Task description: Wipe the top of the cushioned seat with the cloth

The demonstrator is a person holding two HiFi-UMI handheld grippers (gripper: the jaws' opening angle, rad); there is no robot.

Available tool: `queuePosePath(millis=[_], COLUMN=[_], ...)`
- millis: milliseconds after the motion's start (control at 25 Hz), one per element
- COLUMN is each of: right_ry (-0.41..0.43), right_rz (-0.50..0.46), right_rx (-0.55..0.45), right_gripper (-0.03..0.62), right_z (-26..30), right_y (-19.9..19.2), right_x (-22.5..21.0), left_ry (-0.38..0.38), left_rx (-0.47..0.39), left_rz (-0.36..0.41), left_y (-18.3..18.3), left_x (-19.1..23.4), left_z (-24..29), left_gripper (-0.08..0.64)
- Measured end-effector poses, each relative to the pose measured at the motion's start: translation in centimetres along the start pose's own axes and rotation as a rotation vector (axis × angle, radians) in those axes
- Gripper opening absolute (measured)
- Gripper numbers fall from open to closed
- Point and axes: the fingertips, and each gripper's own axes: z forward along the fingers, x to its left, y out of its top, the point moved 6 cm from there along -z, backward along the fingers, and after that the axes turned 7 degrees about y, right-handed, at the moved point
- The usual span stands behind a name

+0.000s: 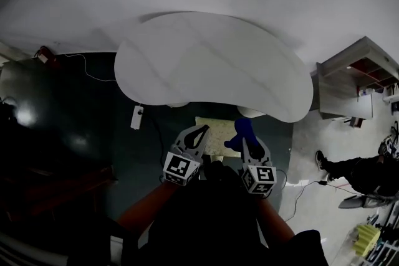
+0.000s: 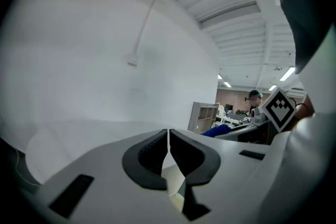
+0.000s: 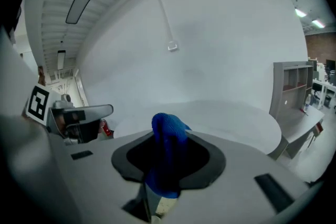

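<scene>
The right claw (image 3: 167, 165) is clamped on the blue cloth (image 3: 168, 136), which bunches up above its jaws. The left claw (image 2: 168, 150) has its jaws pressed together with nothing between them. Both hover over the cream cushioned seat (image 1: 218, 129), just beside the white kidney-shaped worktop (image 1: 212, 65).

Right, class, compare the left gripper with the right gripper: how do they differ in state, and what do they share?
The left gripper holds nothing; the right gripper is shut on a blue cloth.
The left gripper's jaws meet edge to edge; the right gripper's jaws are kept apart by the bunched cloth.
Both are grey, carry a marker cube, and point forward over the cushioned seat.
</scene>
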Motion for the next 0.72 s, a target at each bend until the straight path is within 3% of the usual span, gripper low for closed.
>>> queuePosePath(millis=[160,320,480,720], right_ry=[0.044,0.083,0.111,0.105], right_rz=[-0.012,-0.085,-0.180,-0.215], right_rx=[-0.062,-0.114,-0.163,-0.235], right_gripper=[0.126,0.126,0.126,0.124], right_z=[-0.9,-0.9,0.0,0.2], right_y=[4.7,8.8,11.3,12.8], right_x=[3.0,5.7,7.8,10.1], left_ry=[0.016,0.071,0.133,0.137], left_rx=[-0.050,-0.092,-0.137,-0.155], left_rz=[-0.064,-0.099,-0.093,-0.036], left_y=[3.7,6.7,8.5,10.3], left_x=[0.6,0.8,1.2,1.3], left_z=[-1.5,-3.3,-4.6,-4.8], left_gripper=[0.024,0.024,0.023,0.023])
